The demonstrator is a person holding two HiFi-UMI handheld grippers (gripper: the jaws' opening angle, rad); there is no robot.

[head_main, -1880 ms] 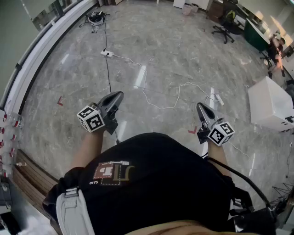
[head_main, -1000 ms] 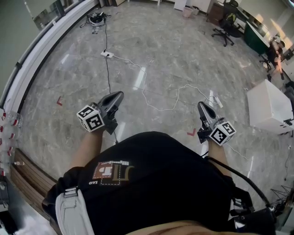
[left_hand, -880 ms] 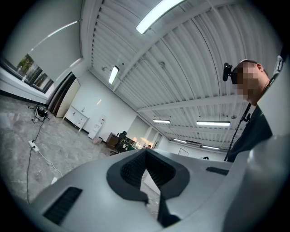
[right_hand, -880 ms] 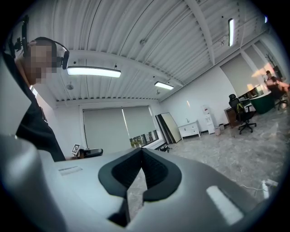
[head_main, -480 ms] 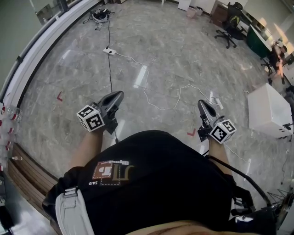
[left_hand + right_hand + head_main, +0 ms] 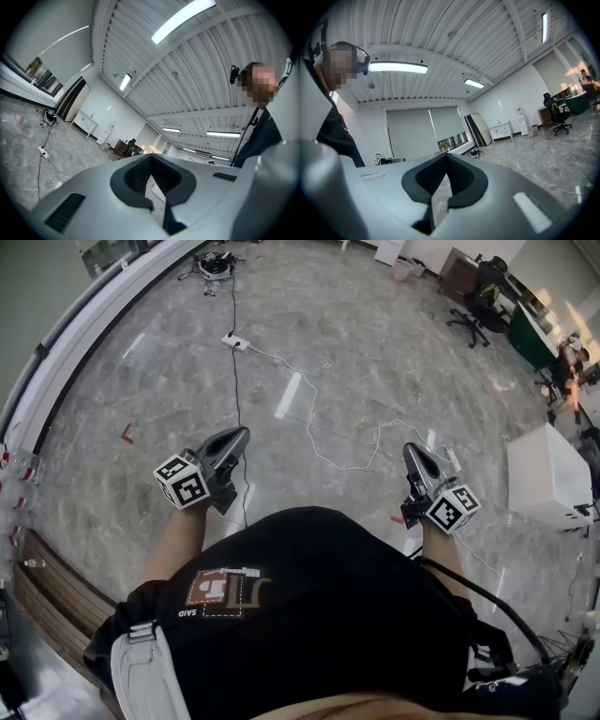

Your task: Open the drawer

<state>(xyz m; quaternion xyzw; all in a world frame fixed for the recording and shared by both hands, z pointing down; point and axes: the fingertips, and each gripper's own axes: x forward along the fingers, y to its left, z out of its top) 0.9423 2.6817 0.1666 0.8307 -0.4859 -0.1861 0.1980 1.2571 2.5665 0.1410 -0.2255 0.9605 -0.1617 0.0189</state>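
I note left fingers (image 6: pixel 228 444) and right fingers (image 6: pixel 419 465) clenched empty; no drawer visible, though the white cabinet (image 6: pixel 551 474) stands well right, nearer the right fingers.

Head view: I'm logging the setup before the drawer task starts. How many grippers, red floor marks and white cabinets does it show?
Grippers: 2, the left gripper and the right gripper
Red floor marks: 2
White cabinet: 1
Total: 5
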